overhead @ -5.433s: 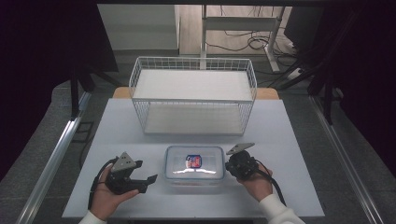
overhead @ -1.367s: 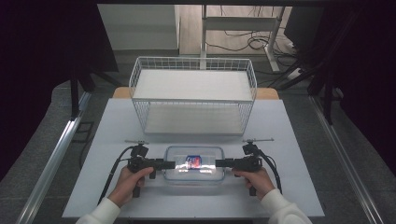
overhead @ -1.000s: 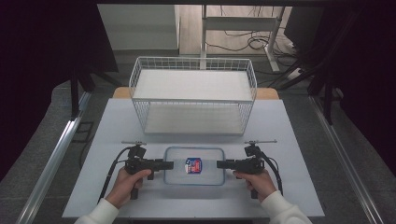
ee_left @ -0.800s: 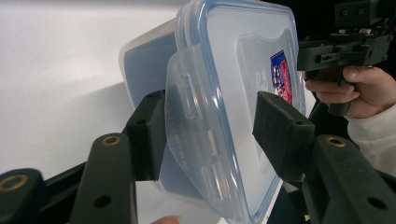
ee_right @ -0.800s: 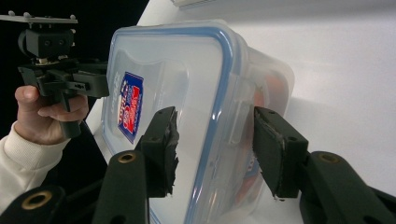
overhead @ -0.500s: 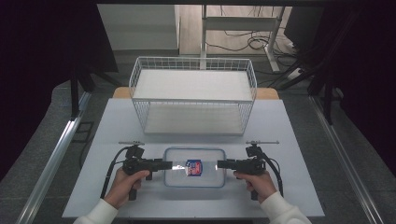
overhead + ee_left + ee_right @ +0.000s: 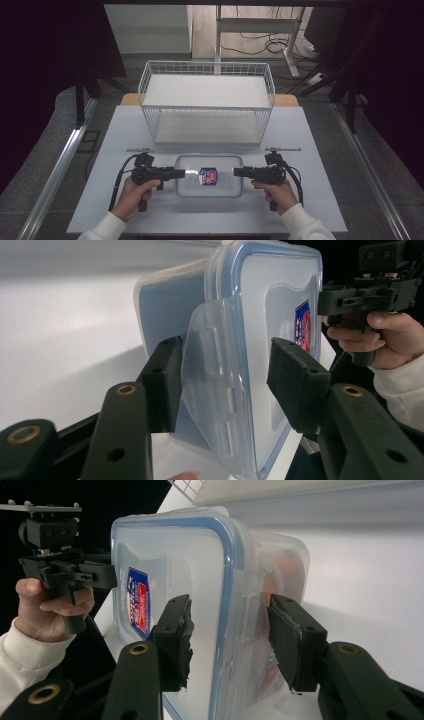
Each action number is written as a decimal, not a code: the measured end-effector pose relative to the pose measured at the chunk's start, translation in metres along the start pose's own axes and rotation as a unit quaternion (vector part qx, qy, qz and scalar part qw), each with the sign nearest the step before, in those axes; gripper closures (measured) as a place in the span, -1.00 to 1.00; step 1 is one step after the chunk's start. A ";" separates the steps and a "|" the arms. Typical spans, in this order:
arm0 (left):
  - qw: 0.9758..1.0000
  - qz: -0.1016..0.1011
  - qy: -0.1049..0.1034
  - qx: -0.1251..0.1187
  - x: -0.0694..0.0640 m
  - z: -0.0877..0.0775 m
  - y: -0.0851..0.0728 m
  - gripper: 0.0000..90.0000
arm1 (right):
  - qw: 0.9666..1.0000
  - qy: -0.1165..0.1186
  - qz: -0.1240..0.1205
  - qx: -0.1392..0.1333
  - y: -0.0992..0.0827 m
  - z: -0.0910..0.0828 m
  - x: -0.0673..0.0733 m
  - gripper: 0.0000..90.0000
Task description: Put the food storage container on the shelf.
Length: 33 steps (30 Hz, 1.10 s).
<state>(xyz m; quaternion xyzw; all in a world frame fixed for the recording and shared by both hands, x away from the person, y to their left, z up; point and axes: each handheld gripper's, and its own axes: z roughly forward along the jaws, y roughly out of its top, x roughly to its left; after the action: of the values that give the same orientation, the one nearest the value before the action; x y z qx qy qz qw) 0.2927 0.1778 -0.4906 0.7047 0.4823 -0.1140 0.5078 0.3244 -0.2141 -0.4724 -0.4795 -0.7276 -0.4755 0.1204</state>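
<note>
The clear lidded container (image 7: 209, 175) sits on the white table (image 7: 320, 150), near edge. Left gripper (image 7: 184, 173) and right gripper (image 7: 235, 172) straddle its end latches, jaws spread, unclamped.

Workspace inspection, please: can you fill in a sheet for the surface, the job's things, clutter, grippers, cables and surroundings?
Surface: white table, flat, bare around the items.
Job's things: clear lidded container with blue seal and a red-blue label, near the front edge; white wire basket behind it, nothing inside.
Clutter: nothing seen.
Grippers: left gripper open, jaws either side of the container's end latch; right gripper open, jaws either side of the opposite end. Contact cannot be judged.
Cables: black cable loops from the left gripper; another from the right.
Surroundings: grey floor, metal rails, desk legs and wires behind.
</note>
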 end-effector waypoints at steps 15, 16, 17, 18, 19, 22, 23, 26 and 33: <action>1.000 0.013 -0.001 -0.012 0.024 0.008 0.039 0.11 | 1.000 -0.006 -0.024 -0.010 0.041 0.012 -0.013 0.16; 1.000 0.013 -0.001 -0.012 0.024 0.008 0.039 0.11 | 1.000 -0.006 -0.025 -0.010 0.045 0.013 -0.014 0.16; 1.000 0.014 0.000 -0.017 0.029 0.009 0.045 0.11 | 1.000 -0.006 -0.027 -0.011 0.049 0.015 -0.015 0.16; 1.000 0.014 0.000 -0.018 0.031 0.009 0.048 0.11 | 1.000 -0.005 -0.028 -0.012 0.052 0.017 -0.017 0.16; 1.000 0.016 0.001 -0.019 0.033 0.009 0.052 0.11 | 0.999 -0.005 -0.029 -0.013 0.056 0.019 -0.018 0.16; 1.000 0.017 0.005 -0.024 0.038 0.011 0.060 0.11 | 0.999 -0.004 -0.035 -0.018 0.066 0.023 -0.022 0.16; 0.999 0.019 0.006 -0.025 0.040 0.012 0.063 0.11 | 0.999 -0.003 -0.035 -0.020 0.069 0.025 -0.024 0.16; 0.999 0.021 0.008 -0.026 0.044 0.013 0.067 0.11 | 0.999 -0.002 -0.035 -0.024 0.074 0.028 -0.027 0.16; 0.999 0.015 0.007 -0.030 0.064 0.023 0.075 0.10 | 0.999 -0.012 -0.035 -0.037 0.084 0.041 -0.040 0.16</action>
<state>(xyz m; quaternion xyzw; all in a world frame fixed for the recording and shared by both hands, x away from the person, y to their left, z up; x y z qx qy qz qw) 0.3922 0.1931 -0.4974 0.6974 0.4779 -0.0870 0.5269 0.4248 -0.1965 -0.4702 -0.4639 -0.7273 -0.4999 0.0772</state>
